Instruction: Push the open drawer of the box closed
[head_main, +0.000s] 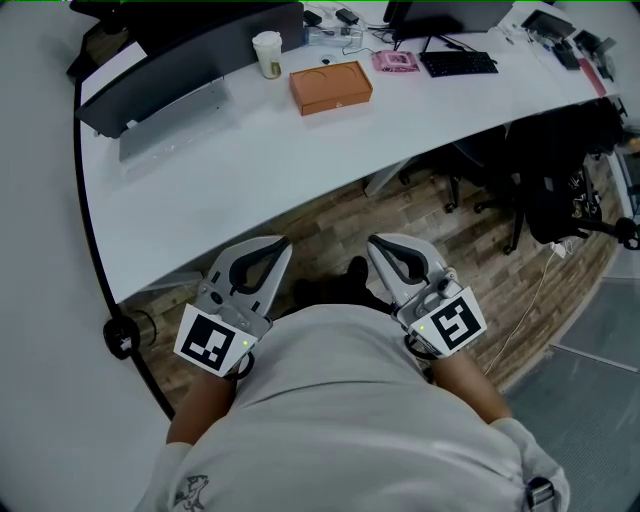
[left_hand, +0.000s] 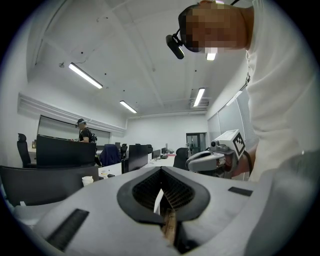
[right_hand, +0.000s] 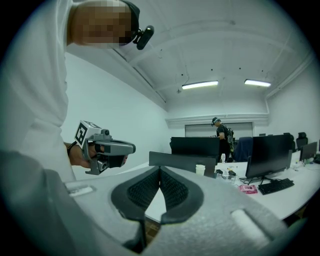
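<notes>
An orange-brown box (head_main: 331, 87) lies flat on the far part of the white desk (head_main: 300, 170); from here I cannot make out its drawer. Both grippers are held close to the person's body, below the desk's near edge and well short of the box. My left gripper (head_main: 281, 245) is shut with nothing in it, its tips meeting in the left gripper view (left_hand: 161, 168). My right gripper (head_main: 373, 243) is shut and empty too, jaws closed together in the right gripper view (right_hand: 160, 167). Each gripper points up and forward towards the desk.
A paper cup (head_main: 267, 53) stands left of the box, with a pink item (head_main: 396, 61) and a black keyboard (head_main: 458, 63) to its right. A dark monitor back (head_main: 190, 50) fills the desk's far left. Office chairs (head_main: 560, 190) sit under the desk at right. A person (right_hand: 221, 135) stands far back.
</notes>
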